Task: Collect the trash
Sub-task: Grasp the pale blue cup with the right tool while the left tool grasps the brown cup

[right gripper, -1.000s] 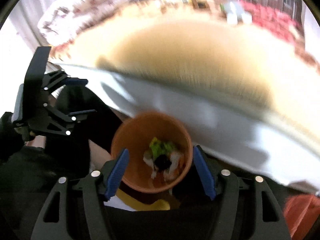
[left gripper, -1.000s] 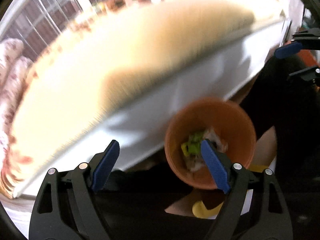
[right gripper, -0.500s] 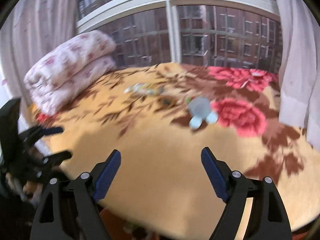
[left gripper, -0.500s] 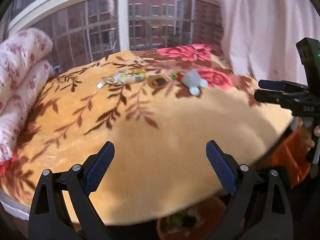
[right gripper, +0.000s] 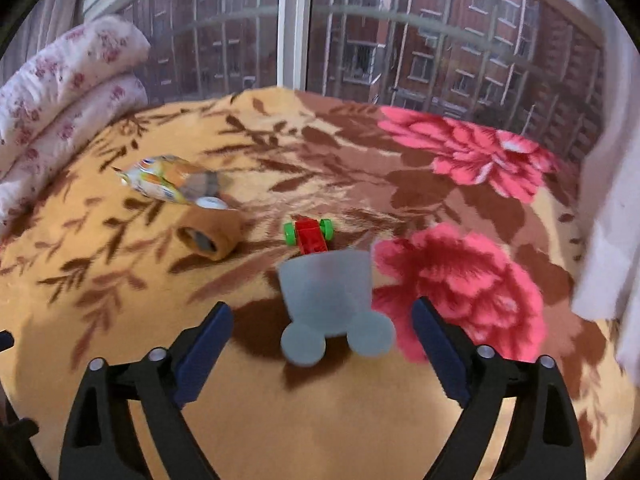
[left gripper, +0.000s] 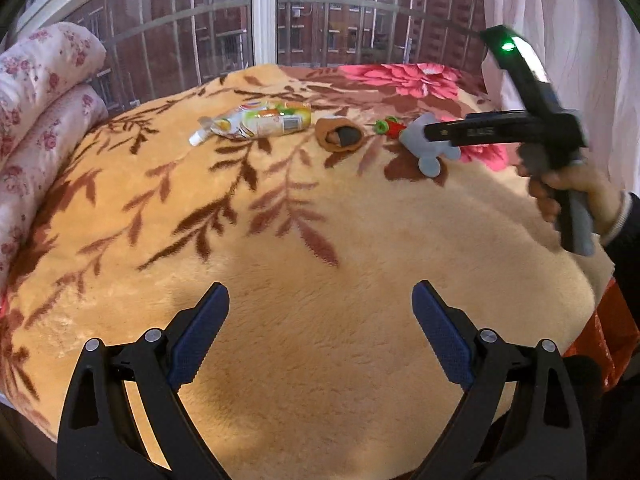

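Observation:
Trash lies in a row at the far side of a flowered blanket (left gripper: 320, 240): a drink pouch with a small bottle (left gripper: 256, 124), a brown rolled piece (left gripper: 340, 136), a red and green toy (left gripper: 388, 126) and a grey-blue cup-shaped piece (left gripper: 428, 152). My left gripper (left gripper: 320, 300) hovers open over bare blanket, well short of them. My right gripper (right gripper: 322, 316) hangs just before the grey-blue piece (right gripper: 328, 296). Its jaws are opening, with the piece ahead between the fingertips and untouched. The toy (right gripper: 308, 234), brown roll (right gripper: 212, 236) and pouch (right gripper: 168, 180) lie beyond.
A folded floral quilt (left gripper: 36, 92) is stacked at the left. A barred window (left gripper: 264, 12) runs behind the bed and a pale curtain (left gripper: 560, 20) hangs at the right. A hand (left gripper: 576, 192) holds the right gripper. Orange-red plastic (left gripper: 608, 332) shows past the bed's right edge.
Both grippers have come up from the orange bin beside the bed to above the blanket. The right one has travelled forward to the grey-blue piece, and both jaws stand wider.

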The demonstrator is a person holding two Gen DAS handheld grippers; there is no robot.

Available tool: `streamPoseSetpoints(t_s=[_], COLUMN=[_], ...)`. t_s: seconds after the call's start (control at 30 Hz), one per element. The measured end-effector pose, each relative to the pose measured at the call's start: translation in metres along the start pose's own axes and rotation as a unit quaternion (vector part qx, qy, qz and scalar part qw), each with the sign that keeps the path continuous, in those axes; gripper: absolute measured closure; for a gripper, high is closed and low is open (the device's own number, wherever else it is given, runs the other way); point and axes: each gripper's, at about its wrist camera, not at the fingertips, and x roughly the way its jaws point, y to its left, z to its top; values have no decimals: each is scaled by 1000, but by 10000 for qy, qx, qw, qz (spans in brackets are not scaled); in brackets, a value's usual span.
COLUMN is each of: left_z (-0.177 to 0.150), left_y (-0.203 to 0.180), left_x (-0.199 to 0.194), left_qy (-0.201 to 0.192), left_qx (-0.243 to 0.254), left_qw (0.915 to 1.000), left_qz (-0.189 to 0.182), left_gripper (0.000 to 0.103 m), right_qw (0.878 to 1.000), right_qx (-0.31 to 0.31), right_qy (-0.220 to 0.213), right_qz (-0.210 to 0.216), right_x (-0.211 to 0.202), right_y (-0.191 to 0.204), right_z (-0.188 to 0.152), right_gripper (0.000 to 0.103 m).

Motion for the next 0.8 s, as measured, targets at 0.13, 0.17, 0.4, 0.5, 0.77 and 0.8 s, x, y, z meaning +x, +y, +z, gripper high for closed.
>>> streamPoseSetpoints(t_s=[0.13, 0.17, 0.4, 0.5, 0.77, 0.8], left_z=[7, 9, 38, 57, 113, 121], left_y=[0, 0, -6, -12, -25, -24], left_x=[11, 14, 36, 54, 116, 128], left_qy=[90, 112, 214, 314, 526, 563], left_qx=[-82, -79, -87, -115, -676, -843], left_qw=[9999, 9998, 9997, 9994, 9963, 9948], left_qz=[-105, -108, -124, -97, 64, 76], left_gripper=[13, 13, 13, 13, 13, 13], right_qw=[9994, 9990, 9982, 9991, 9901, 9879], right_qx=[-153, -208, -102, 99, 1172, 1275], right_qy=[311, 383, 590, 406, -484, -603], right_qz=[23, -28, 105, 83, 608, 648], right_x=[34, 42, 63, 50, -23, -34], right_y=[0, 0, -8, -16, -57, -62], right_z=[8, 8, 1, -4, -35, -43], right_gripper=[13, 13, 45, 45, 45, 45])
